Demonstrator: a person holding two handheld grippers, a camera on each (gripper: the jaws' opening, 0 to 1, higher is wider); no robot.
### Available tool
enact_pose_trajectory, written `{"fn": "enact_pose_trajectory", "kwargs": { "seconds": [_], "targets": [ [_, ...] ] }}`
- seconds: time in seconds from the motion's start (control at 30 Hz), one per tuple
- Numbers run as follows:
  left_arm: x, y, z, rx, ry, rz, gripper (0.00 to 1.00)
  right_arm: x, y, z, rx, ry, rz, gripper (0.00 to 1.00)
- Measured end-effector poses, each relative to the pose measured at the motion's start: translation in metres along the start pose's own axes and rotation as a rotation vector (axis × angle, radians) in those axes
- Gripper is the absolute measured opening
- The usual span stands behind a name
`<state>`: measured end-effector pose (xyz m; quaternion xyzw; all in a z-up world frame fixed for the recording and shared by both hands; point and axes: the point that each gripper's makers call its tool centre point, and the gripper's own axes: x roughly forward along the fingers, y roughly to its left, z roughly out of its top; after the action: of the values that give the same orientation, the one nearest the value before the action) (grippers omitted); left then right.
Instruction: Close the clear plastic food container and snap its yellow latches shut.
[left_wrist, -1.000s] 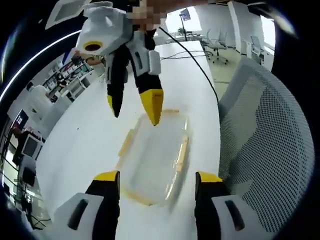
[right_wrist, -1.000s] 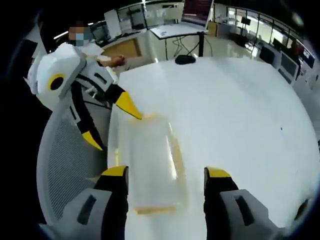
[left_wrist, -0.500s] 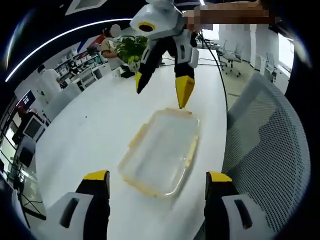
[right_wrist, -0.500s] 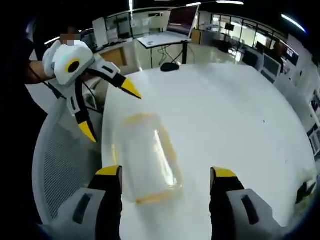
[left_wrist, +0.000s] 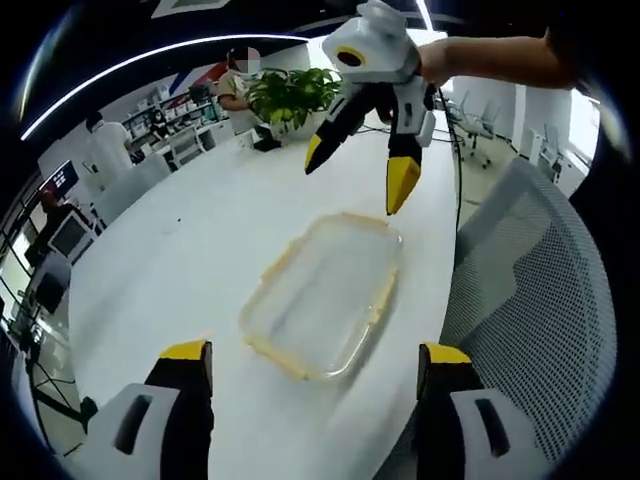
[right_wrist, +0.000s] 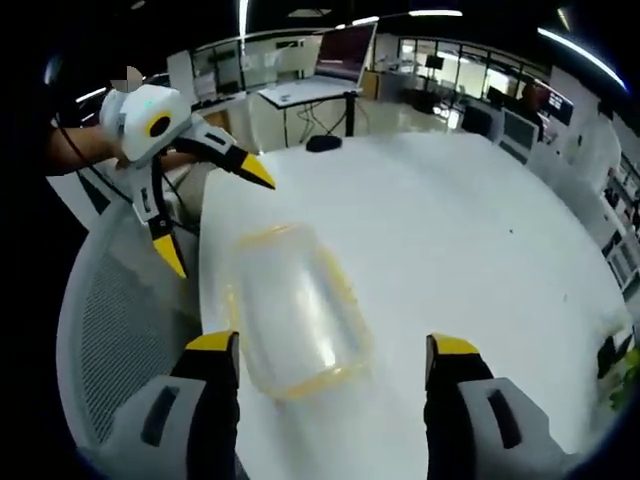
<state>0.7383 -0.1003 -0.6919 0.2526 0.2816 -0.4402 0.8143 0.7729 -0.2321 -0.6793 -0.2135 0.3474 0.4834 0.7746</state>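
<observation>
A clear plastic container (left_wrist: 322, 295) with yellow latches along its sides lies flat on the white table (left_wrist: 200, 260), lid on top. In the right gripper view the same container (right_wrist: 296, 308) sits near the table's left edge. My left gripper (left_wrist: 312, 362) is open, lifted above and clear of the container's near end. My right gripper (right_wrist: 332, 352) is open too, raised above the container. In the left gripper view the right gripper (left_wrist: 361, 176) hangs open beyond the far end. The left gripper (right_wrist: 213, 218) shows open at the upper left of the right gripper view.
A grey mesh office chair (left_wrist: 530, 300) stands right against the table edge beside the container; the chair (right_wrist: 120, 300) appears at the left in the right gripper view. A potted plant (left_wrist: 290, 95) and desks lie beyond the table. A dark mouse-like object (right_wrist: 322, 143) rests at the far edge.
Both grippers have lifted up and back from the container, which now looks smaller and sits untouched. The jaws have stayed open.
</observation>
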Motion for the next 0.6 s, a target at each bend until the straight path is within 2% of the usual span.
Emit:
{"fn": "enact_pose_trajectory", "kwargs": {
  "seconds": [0.6],
  "targets": [
    [0.004,0.004,-0.005,-0.094,-0.048,0.022,0.82,-0.007,0.013,-0.022,0.089,-0.092,-0.086,0.74]
  ]
}}
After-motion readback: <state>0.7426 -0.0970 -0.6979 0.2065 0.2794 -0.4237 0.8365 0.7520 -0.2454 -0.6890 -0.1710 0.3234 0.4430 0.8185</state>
